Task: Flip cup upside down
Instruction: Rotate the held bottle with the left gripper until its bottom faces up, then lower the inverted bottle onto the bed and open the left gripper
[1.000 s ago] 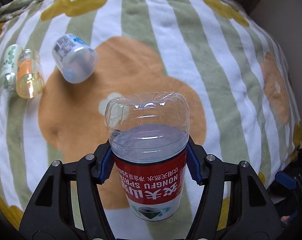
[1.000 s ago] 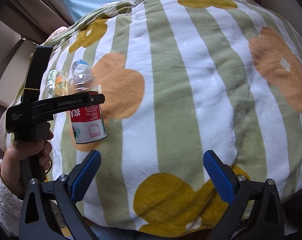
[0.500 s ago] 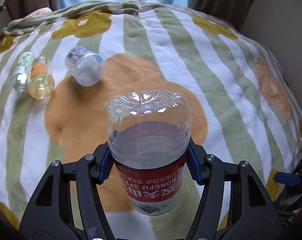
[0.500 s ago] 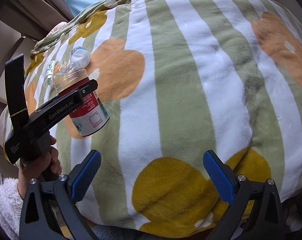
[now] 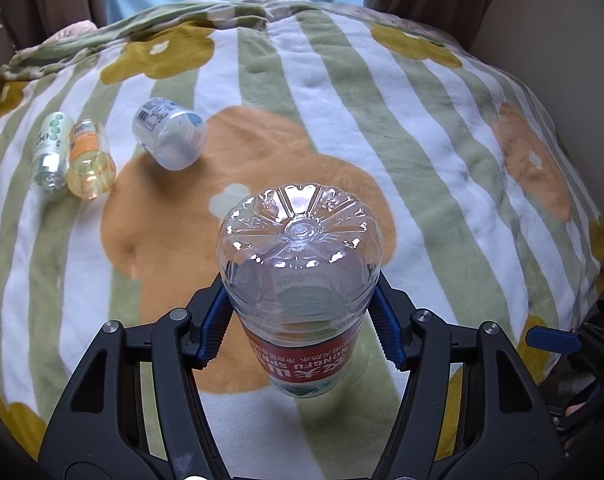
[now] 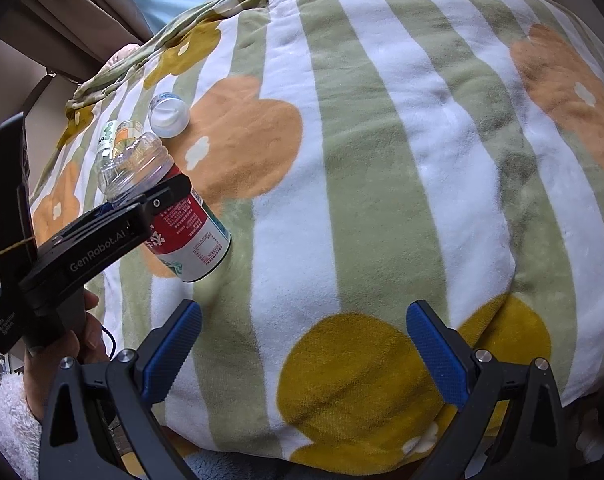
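Striped flowered blanket (image 5: 381, 128) underlies all; left gripper (image 5: 302, 320) fingers clamp the inverted cup (image 5: 300, 264), right gripper (image 6: 302, 348) fingers spread empty.

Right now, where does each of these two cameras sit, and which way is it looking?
Left wrist view: on the left gripper, looking forward over the striped flower blanket; its fingers clamp the cut-bottle cup, base up.
Right wrist view: on the right gripper, facing the same blanket; its blue-padded fingers stand apart, empty; a hand and fleecy sleeve show.
Shared: cup, left gripper, three small bottles lying on the blanket.
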`<state>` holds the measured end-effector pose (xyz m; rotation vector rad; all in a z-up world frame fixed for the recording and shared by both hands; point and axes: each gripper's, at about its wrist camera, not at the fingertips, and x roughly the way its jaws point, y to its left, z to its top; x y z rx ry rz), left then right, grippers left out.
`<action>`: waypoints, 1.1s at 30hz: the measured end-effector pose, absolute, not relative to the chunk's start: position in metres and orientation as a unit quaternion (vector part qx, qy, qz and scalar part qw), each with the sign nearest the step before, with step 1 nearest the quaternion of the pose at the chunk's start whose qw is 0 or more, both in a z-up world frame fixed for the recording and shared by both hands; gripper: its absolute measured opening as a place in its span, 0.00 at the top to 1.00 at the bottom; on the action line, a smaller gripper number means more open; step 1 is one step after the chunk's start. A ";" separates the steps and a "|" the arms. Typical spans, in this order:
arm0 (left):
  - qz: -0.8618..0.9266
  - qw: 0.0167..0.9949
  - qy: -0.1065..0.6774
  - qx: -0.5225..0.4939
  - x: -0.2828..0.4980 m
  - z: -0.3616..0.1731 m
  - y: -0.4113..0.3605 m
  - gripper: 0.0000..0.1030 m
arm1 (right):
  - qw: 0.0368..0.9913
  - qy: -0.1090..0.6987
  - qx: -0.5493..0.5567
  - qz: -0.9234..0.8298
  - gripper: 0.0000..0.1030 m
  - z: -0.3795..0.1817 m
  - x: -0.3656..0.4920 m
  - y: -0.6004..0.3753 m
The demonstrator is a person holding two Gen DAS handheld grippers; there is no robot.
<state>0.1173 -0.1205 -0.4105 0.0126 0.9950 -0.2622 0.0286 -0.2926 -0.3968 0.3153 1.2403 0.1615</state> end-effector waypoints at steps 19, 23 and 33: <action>-0.160 0.871 0.462 0.042 0.087 -0.423 -0.129 0.42 | 0.798 0.577 0.156 0.075 0.01 -0.401 0.019 -0.294; -0.160 0.874 0.456 0.041 0.084 -0.421 -0.128 0.42 | 0.798 0.578 0.155 0.077 0.01 -0.402 0.018 -0.293; -0.156 0.883 0.442 0.034 0.082 -0.407 -0.124 0.00 | 0.797 0.578 0.153 0.082 0.01 -0.405 0.018 -0.289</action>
